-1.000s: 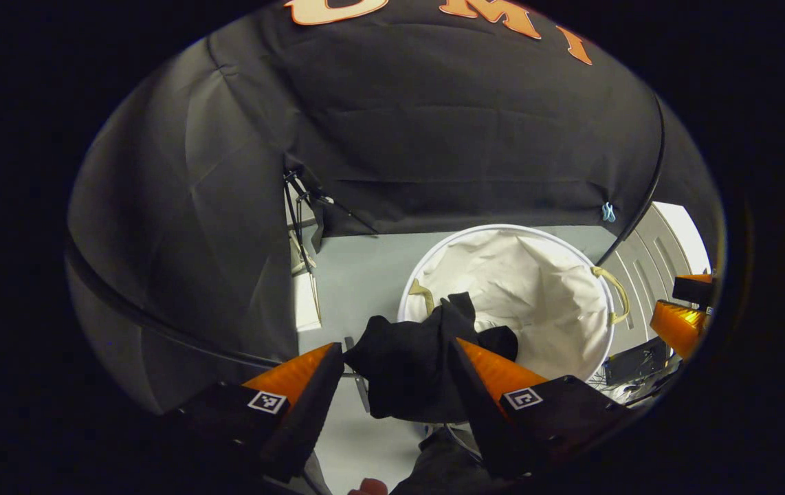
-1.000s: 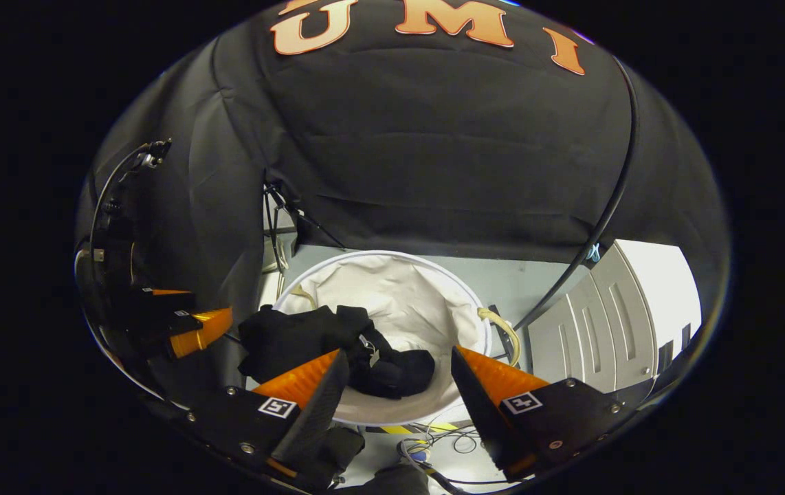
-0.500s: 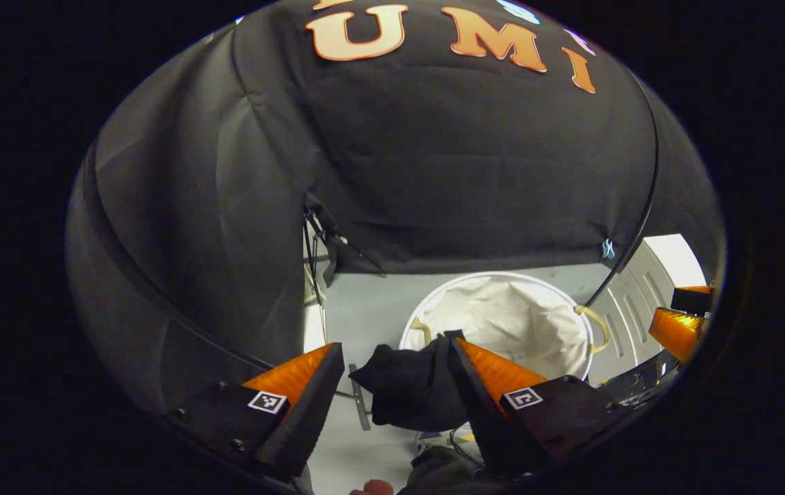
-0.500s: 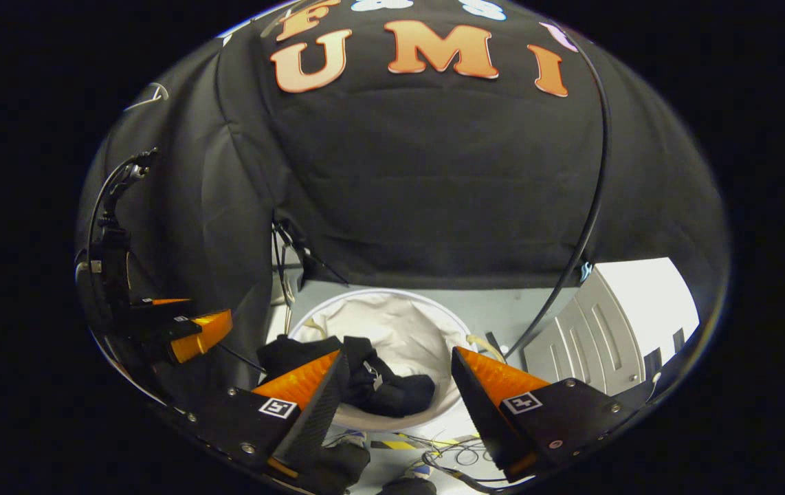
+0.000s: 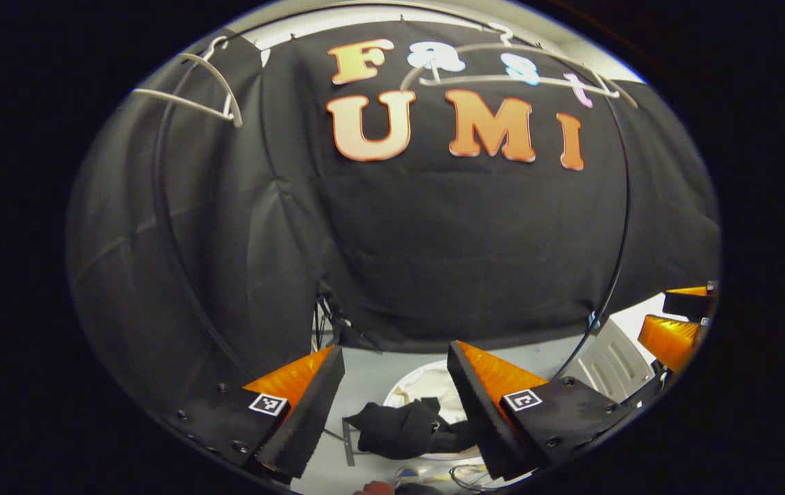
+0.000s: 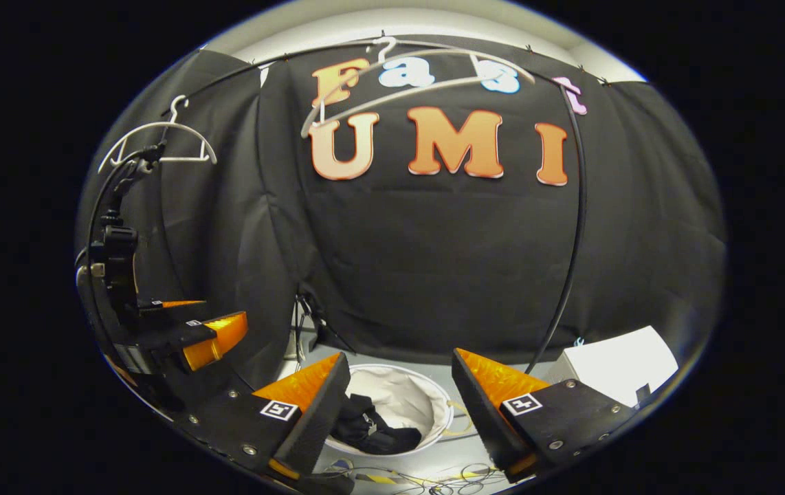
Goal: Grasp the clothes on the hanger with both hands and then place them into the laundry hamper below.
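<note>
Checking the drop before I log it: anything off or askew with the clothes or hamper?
Yes. The black clothes are not fully inside the white hamper: in the left gripper view part drapes over the near rim and hangs outside. Both tongs are open, holding nothing. The two white hangers hang bare.

Black clothes (image 5: 399, 430) — over hamper (image 5: 434, 385) rim

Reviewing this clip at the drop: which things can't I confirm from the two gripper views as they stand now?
- Left gripper view: the right finger covers much of the laundry hamper, so whether the black clothes lie fully inside or drape over its rim is unclear.
- Right gripper view: the left finger hides part of the clothes and the hamper's near rim.
- Right gripper view: the far left gripper is small; its opening is unreadable there.
</note>
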A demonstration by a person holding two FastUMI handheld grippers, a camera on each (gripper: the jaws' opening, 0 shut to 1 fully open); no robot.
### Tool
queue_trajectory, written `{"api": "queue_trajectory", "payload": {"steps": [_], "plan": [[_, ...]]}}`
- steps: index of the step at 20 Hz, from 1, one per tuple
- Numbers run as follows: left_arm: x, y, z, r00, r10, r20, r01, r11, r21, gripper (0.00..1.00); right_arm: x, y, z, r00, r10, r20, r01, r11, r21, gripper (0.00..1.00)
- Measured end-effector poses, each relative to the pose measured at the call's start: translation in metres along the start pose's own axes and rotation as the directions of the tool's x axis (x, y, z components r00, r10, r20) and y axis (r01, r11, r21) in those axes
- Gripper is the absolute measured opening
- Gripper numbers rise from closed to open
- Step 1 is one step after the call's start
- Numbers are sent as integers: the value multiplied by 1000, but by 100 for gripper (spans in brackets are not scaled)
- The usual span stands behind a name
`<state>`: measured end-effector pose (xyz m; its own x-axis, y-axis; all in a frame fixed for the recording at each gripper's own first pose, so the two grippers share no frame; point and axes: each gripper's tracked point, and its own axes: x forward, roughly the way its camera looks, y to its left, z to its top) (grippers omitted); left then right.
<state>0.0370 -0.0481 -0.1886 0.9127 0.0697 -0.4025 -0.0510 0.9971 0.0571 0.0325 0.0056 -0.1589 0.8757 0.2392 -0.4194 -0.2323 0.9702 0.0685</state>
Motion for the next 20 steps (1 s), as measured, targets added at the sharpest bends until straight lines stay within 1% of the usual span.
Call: {"api": "queue_trajectory", "payload": {"steps": [2, 3, 4, 6, 7, 9, 10, 11, 15, 18, 20], "plan": [[-22, -5, 33, 998, 8, 67, -7, 1000, -7, 98, -23, -5, 31, 998, 14, 59, -12, 999, -32, 92], [-34, -6, 45, 996, 15, 90, -15, 1000, -5, 96, -34, -8, 45, 996, 15, 83, -11, 999, -46, 92], [-42, -5, 56, 994, 20, 112, -19, 1000, -4, 96, -47, -10, 60, 994, 19, 105, -14, 998, -54, 92], [-56, -4, 78, 988, 27, 153, -27, 1000, -5, 100, -65, -7, 90, 986, 34, 163, -23, 997, -72, 92], [-64, -2, 89, 985, 31, 172, -31, 1000, -1, 98, -71, -5, 104, 980, 35, 195, -19, 997, -81, 92], [-77, 5, 108, 978, 39, 203, -39, 999, -7, 98, -83, -2, 128, 970, 24, 244, -3, 996, -87, 92], [-83, 7, 117, 976, 36, 215, -35, 999, -12, 96, -88, 0, 138, 965, 17, 262, 5, 996, -84, 92], [-88, 9, 127, 972, 31, 234, -27, 999, -19, 98, -91, 3, 147, 959, 13, 284, 10, 997, -77, 92], [-97, 19, 167, 954, 7, 298, 8, 999, -49, 98, -96, -1, 164, 942, -55, 332, 62, 998, -10, 92], [-103, 31, 189, 940, 8, 342, 9, 999, -51, 99, -99, -10, 172, 932, -98, 348, 93, 995, 31, 92], [-104, 42, 193, 933, 3, 360, 18, 998, -52, 96, -104, -20, 180, 921, -139, 365, 134, 990, 39, 92]]}}
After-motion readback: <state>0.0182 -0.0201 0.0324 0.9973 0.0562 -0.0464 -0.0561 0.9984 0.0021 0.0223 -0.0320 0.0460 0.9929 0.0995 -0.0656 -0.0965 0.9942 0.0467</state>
